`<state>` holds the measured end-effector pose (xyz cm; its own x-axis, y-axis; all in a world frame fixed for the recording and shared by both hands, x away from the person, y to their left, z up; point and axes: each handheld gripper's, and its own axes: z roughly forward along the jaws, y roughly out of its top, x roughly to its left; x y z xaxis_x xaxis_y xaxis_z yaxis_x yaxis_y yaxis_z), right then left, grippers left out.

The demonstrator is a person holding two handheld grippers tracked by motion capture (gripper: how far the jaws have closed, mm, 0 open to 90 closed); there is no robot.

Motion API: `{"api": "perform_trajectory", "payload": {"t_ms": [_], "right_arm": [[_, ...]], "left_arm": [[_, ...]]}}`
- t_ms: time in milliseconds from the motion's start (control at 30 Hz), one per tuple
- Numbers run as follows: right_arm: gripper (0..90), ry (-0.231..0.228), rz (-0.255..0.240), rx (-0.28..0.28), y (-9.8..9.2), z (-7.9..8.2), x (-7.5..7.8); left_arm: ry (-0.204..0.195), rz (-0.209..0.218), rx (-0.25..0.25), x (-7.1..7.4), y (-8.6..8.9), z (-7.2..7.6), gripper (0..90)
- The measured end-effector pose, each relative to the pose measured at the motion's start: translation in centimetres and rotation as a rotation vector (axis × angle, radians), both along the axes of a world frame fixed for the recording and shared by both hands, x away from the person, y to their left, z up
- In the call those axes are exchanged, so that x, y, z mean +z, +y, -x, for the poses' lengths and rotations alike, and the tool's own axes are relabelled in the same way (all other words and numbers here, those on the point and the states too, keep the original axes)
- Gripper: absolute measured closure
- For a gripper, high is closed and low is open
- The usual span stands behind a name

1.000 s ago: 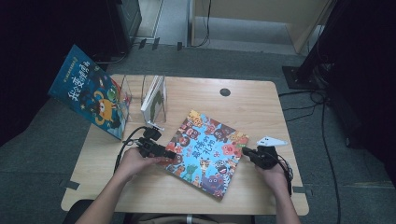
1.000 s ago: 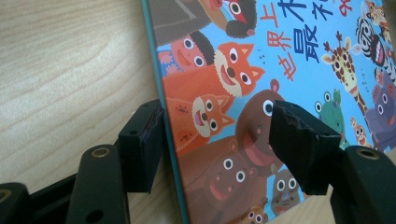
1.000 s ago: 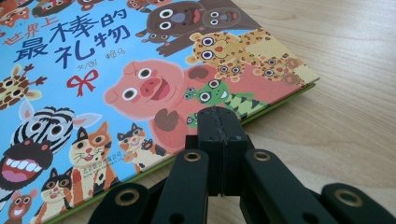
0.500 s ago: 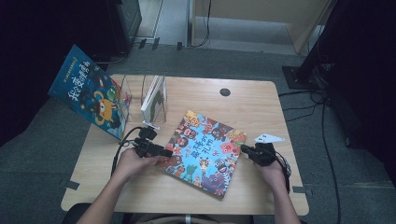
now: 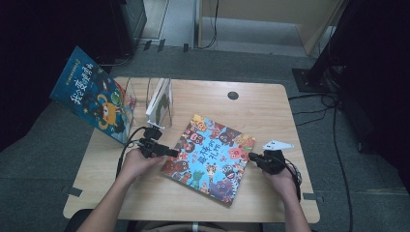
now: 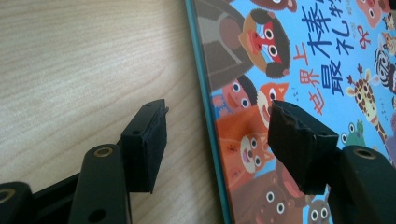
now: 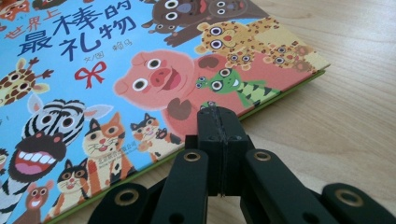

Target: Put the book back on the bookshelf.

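High view: picture book [image 5: 209, 157] lies flat at table [image 5: 261, 108] centre, cover up, turned askew, crowded with cartoon animals. My left tongs [image 5: 175, 152] sit at its 9 o'clock edge, my right tongs [image 5: 251, 156] at its 3 o'clock edge.

Left gripper view: my jaws are spread apart and straddle the book's teal edge, one pad over bare wood, the other over the cover. Neither pad presses on it. Nothing gripped.

Right gripper view: my jaws are clenched together, empty, their tip just at the book's green-edged side; whether it touches, I cannot tell.

Containers: clear rack [image 5: 145, 94] stands at 10 o'clock from the flat book. One compartment holds an upright white-edged book [image 5: 159, 102]. A blue book [image 5: 92, 94] leans on the rack's outer side, overhanging the table's edge.
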<state>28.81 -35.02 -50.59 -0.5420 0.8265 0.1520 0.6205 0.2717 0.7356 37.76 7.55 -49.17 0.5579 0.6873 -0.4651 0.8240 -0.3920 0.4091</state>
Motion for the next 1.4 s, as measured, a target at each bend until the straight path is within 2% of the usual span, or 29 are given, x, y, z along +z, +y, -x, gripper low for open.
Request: {"api": "perform_trajectory", "payload": {"t_ms": [467, 700, 867, 967, 1100, 1200, 1300, 1333, 1400], "right_arm": [[89.3, 0.018, 0.007, 0.029, 0.3, 1.1, -0.1], [90.0, 0.011, 0.009, 0.033, 0.4, 1.0, -0.2], [90.0, 0.004, 0.005, 0.038, 0.7, 0.6, -0.2], [90.0, 0.003, 0.004, 0.042, 0.9, 0.4, -0.3], [90.0, 0.000, 0.000, 0.042, 1.2, 0.2, -0.3], [90.0, 0.004, -0.006, 0.040, 1.4, 0.1, -0.3], [90.0, 0.006, -0.012, 0.039, 1.5, 0.0, -0.3], [90.0, 0.008, -0.012, 0.039, 1.5, 0.0, -0.3], [90.0, 0.006, -0.013, 0.041, 1.4, 0.0, -0.3]], "left_arm": [[0.011, 0.014, 0.004, -0.1, -0.5, -0.6, 37.7], [0.013, 0.015, 0.004, -0.1, -0.6, -0.7, 38.4], [0.032, 0.048, 0.010, -0.3, -0.9, -0.8, 39.6], [0.044, 0.052, 0.009, -0.3, -1.0, -0.8, 40.2], [0.069, 0.063, 0.034, -0.3, -0.9, -1.0, 40.2], [0.062, 0.066, 0.042, -0.3, -0.8, -1.1, 40.2], [0.075, 0.075, 0.053, -0.4, -0.7, -1.3, 40.3], [0.077, 0.068, 0.062, -0.4, -0.8, -1.3, 41.5], [0.052, 0.029, 0.065, -0.1, -1.0, -1.0, 46.3]]}}
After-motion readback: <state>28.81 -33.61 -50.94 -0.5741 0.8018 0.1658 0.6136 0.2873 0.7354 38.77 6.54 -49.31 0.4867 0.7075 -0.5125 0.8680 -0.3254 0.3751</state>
